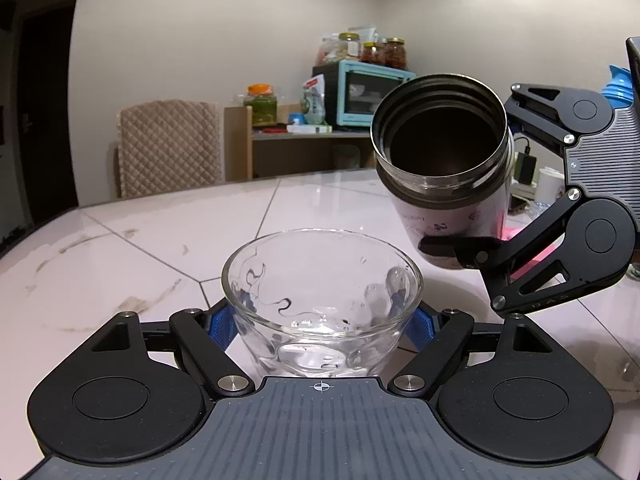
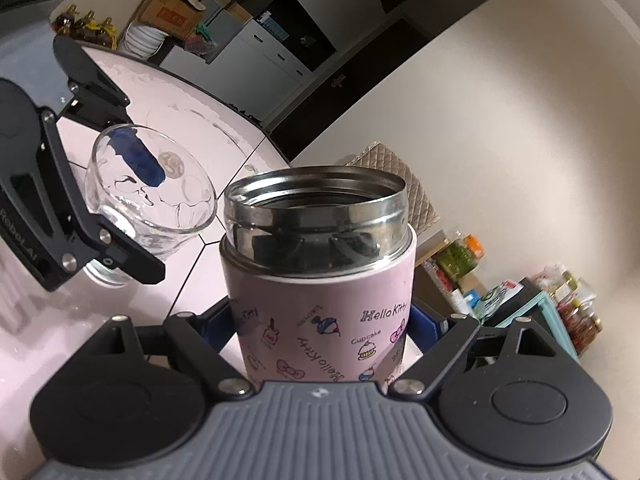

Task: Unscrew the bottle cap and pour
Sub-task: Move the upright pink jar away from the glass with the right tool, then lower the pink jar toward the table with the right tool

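A clear glass bowl stands on the pale marble table, and my left gripper is shut on its sides with blue pads. The bowl also shows in the right wrist view, with the left gripper around it. My right gripper is shut on a pink Hello Kitty bottle with a steel neck and no cap. In the left wrist view the bottle hangs tilted above and right of the bowl, its open mouth facing the bowl. The right gripper holds its body. No cap is in view.
The marble table stretches left and back. A quilted chair stands behind it. A shelf with a teal oven and jars is at the back wall. A pink item and a white cup lie at the table's right.
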{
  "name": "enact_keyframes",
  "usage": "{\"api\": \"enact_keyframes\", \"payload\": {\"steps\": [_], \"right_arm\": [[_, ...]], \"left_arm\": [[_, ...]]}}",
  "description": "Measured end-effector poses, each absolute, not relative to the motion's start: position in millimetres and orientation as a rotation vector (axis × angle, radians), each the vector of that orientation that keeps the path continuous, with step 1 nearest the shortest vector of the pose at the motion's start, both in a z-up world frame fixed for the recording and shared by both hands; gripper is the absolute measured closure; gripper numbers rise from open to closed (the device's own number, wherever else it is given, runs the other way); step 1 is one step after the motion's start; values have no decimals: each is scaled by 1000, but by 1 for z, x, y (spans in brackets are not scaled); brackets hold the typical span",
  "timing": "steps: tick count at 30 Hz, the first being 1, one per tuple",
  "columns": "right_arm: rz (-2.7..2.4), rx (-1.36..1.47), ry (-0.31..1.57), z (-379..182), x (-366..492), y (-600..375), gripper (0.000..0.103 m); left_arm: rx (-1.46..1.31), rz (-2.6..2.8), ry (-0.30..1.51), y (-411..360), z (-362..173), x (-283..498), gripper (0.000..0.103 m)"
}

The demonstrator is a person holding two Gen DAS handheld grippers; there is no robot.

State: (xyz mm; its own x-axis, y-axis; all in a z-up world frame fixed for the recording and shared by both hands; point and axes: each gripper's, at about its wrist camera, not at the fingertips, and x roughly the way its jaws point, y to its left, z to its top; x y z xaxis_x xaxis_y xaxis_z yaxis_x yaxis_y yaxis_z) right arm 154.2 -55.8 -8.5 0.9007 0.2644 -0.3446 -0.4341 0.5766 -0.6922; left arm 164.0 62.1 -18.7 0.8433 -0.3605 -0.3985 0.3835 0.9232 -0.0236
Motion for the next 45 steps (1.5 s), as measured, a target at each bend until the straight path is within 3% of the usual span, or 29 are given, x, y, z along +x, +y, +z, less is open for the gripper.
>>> {"api": "enact_keyframes", "payload": {"steps": [45], "right_arm": [[487, -297, 453, 17, 196, -137, 16]], "left_arm": [[14, -232, 413, 49, -20, 169, 18]]}}
